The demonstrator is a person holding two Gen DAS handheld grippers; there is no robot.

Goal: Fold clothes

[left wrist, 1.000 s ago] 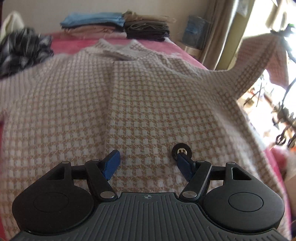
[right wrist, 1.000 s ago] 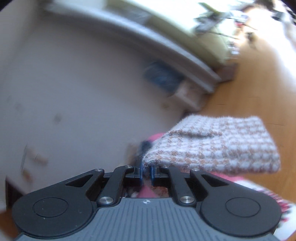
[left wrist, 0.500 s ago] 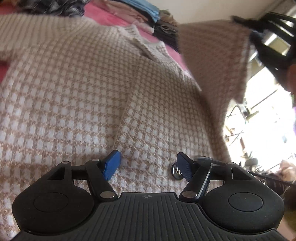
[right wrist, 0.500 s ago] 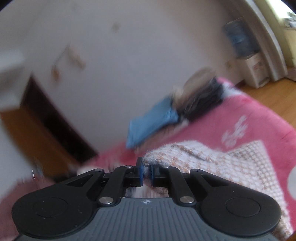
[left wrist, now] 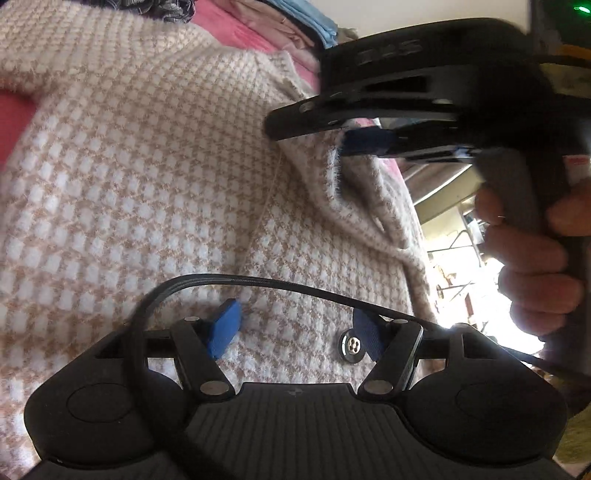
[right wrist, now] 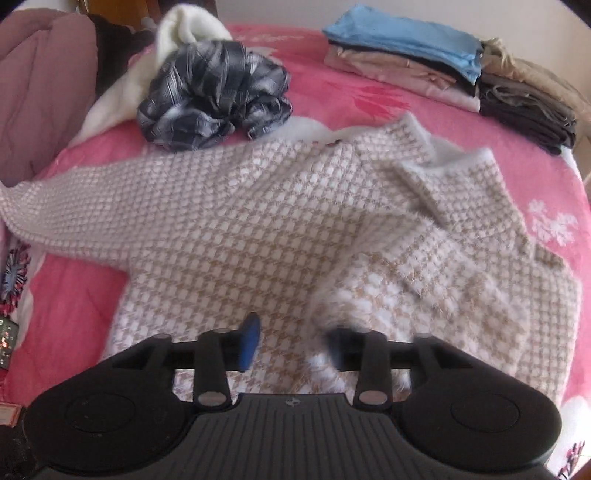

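A beige-and-white houndstooth jacket lies spread on the pink bed. Its right sleeve is folded across the body. My right gripper hovers low over the cuff end with its jaws opening; the fluffy cuff lies against the right fingertip, and the pads do not press on it. In the left wrist view the right gripper comes in from the upper right, held by a hand, with the sleeve drooping below it. My left gripper stands open over the jacket's front, beside a black button.
A crumpled grey plaid shirt and a white garment lie beyond the jacket's collar. Folded clothes are stacked at the far right, a blue piece on top and a dark pile beside it. A mauve quilt bulks at the left.
My right gripper swung in over the jacket, carrying the sleeve across the body, and its jaws came apart off the cuff. The left gripper rolled slightly and stayed open by the button.
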